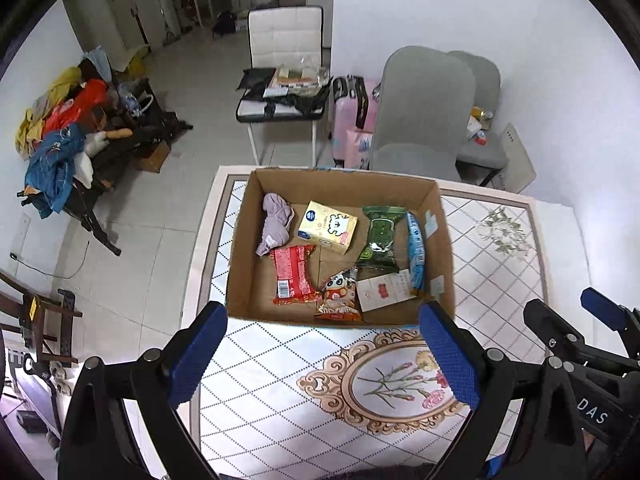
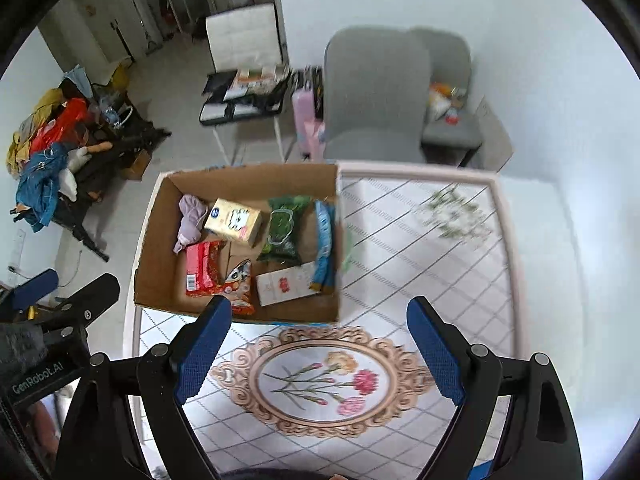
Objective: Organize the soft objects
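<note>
Left wrist view shows our left tool (image 1: 320, 352) and right tool (image 2: 320, 354) both spread wide and empty above the patterned counter (image 1: 500, 280), just short of the open brown cardboard box (image 1: 240, 280) ahead holding every soft packet, so we judge the packing finished and only withdrawal left.

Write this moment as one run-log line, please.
left gripper: open, empty | right gripper: open, empty | cardboard box: seven items inside

Floral table (image 2: 452, 216) corner blurred in right view.
</note>
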Demonstrator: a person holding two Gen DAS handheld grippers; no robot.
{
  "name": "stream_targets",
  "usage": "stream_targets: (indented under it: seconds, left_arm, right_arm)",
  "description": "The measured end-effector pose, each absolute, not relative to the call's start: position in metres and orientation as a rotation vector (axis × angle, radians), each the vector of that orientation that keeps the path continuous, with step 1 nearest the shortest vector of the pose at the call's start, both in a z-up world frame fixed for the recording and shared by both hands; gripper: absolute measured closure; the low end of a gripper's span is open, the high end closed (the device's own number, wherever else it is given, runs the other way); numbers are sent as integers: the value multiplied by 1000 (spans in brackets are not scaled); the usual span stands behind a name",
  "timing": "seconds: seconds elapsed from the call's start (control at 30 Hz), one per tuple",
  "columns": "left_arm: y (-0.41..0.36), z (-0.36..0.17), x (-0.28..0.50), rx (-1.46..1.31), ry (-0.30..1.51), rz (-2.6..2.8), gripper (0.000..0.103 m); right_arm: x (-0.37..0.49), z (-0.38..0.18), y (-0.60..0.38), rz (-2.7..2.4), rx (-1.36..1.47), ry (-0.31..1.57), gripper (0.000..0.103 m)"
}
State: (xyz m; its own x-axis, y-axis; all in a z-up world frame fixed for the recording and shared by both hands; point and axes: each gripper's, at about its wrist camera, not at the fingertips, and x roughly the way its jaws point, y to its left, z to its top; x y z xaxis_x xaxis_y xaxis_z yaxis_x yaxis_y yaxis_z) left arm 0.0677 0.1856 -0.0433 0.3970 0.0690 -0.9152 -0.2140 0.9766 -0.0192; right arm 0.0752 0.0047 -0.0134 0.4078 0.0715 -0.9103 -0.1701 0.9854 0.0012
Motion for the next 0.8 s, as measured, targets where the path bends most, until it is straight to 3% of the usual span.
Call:
stream_targets:
  seconds: [0.4, 0.8]
  left_arm:
    - [172, 16, 12, -131, 1068, 187, 5]
    - [164, 48, -21, -129, 1010, 203, 5]
  right_arm:
    - [6, 65, -17, 160, -98, 1025, 11]
    - [-18, 103, -31, 172, -86, 982, 11]
